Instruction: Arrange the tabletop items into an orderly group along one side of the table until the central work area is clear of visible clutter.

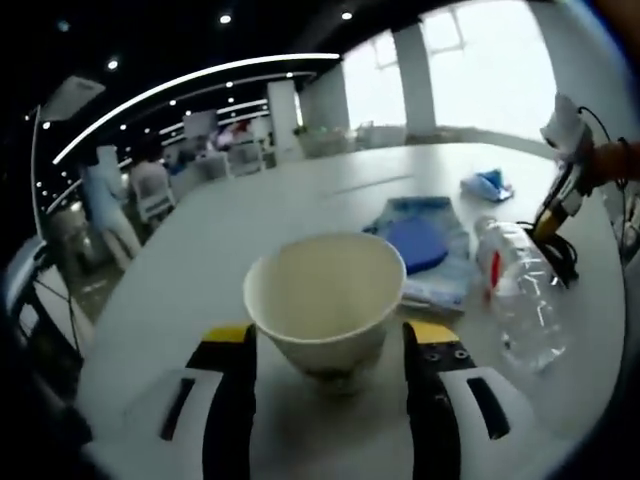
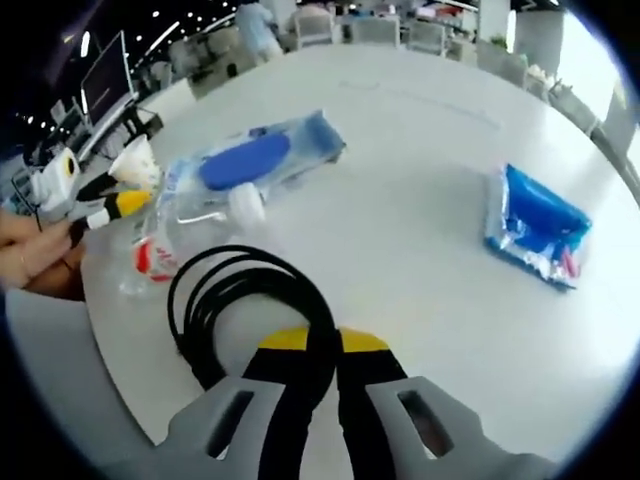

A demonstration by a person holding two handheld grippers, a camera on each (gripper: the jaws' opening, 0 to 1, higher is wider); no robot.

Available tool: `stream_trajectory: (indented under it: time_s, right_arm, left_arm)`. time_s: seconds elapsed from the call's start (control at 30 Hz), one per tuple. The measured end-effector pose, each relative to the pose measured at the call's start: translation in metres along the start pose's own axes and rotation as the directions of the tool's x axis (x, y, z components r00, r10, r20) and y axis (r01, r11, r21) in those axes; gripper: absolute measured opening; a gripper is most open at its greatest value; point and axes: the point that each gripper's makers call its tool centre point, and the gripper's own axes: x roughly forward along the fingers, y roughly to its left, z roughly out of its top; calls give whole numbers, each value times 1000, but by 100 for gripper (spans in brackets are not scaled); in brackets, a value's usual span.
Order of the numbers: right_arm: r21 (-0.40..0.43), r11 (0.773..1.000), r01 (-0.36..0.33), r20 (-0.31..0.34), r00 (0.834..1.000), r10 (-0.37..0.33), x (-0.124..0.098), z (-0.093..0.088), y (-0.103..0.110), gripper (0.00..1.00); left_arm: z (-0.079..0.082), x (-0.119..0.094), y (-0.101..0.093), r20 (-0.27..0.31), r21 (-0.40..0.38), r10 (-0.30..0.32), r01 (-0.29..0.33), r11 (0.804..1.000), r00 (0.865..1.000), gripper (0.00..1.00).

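White round table (image 2: 420,150) in an open office. Left gripper (image 1: 325,345) stands spread, jaws flanking but apparently not touching an upright paper cup (image 1: 325,300): light, crushable, best taken low on its wall. Right gripper (image 2: 322,350) is clenched on a coiled black cable (image 2: 235,300), limp and springy, beside a lying plastic bottle (image 2: 175,225).

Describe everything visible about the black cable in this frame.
The black cable is a thin, glossy cord wound into several loose loops, lying flat on the white table. The right gripper is shut on the coil's near edge. Its far side lies close to the clear plastic bottle. In the left gripper view it shows beside the bottle's far end.
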Motion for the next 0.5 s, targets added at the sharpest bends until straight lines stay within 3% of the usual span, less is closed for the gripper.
stream_trajectory:
  time_s: [0.17, 0.27, 0.5]
  right_arm:
    - [52, 998, -42, 10, 999, 41, -1, 0, 1, 6]
    - [113, 987, -110, 19, 994, 109, -3, 0, 8, 6]
    - [99, 987, -124, 25, 992, 122, -12, 0, 7, 4]
  left_arm:
    - [5, -2, 7, 7, -32, 19, -19, 999, 1000, 69]
    - [9, -4, 9, 11, -60, 14, -13, 998, 1000, 72]
    - [19, -12, 10, 25, -68, 12, -10, 998, 1000, 80]
